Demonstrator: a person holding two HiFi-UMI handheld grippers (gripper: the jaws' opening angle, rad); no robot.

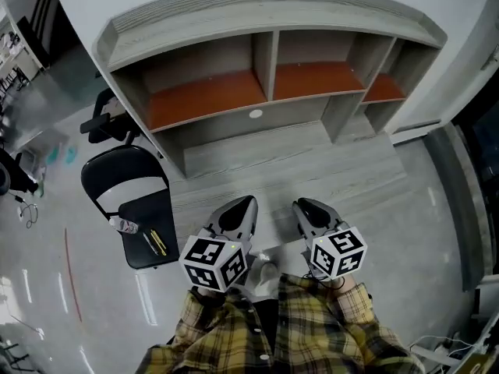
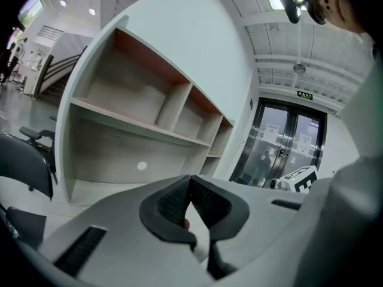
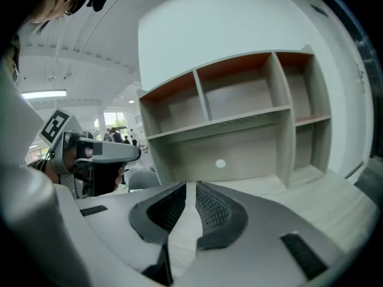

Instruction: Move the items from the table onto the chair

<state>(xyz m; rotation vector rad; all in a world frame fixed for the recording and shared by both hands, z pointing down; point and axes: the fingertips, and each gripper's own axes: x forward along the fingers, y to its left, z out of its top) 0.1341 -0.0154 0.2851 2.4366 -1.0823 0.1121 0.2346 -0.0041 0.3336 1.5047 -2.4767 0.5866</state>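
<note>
The table [image 1: 312,174] w/ its shelf unit [image 1: 265,53] fills 12 o'clock in the head view; no loose items show on its top. The black chair [image 1: 156,209] stands at 9 o'clock, just beside the table's left end. The left gripper [image 2: 190,183] is closed tip to tip w/ nothing in it. The right gripper [image 3: 190,190] is a narrow slit apart, also empty. Both are held near the person's chest. The items lie on the chair seat:

- **Bottle:** a small bottle [image 1: 123,225] at the seat's 9 o'clock edge. It is prob. light, stiff and apt to roll, so best pinched mid-body.
- **Pens:** two thin pens [image 1: 154,243] at 6 o'clock on the seat. They are likely light and slick, so best nipped across the barrel.
</note>
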